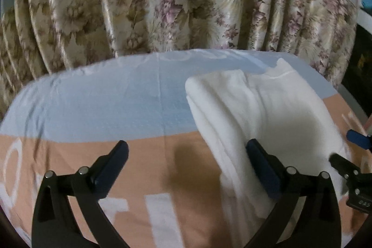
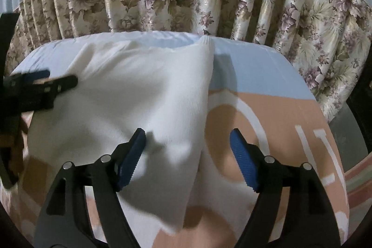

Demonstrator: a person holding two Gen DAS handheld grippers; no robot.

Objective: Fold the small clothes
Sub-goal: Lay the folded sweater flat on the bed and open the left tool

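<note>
A white garment (image 1: 267, 113) lies partly folded on a bed, its left side doubled over into a thick fold. In the right wrist view the same white garment (image 2: 139, 97) spreads from the far edge toward me. My left gripper (image 1: 186, 155) is open and empty, its right finger over the garment's near edge. My right gripper (image 2: 187, 150) is open and empty, straddling the garment's right edge. The right gripper also shows at the right edge of the left wrist view (image 1: 348, 155), and the left gripper at the left of the right wrist view (image 2: 44, 83).
The bed sheet (image 1: 93, 104) is pale blue at the far side and peach with white letters near me. A floral curtain (image 1: 162, 4) hangs close behind the bed's far edge. A dark piece of furniture (image 1: 360, 62) stands at the right.
</note>
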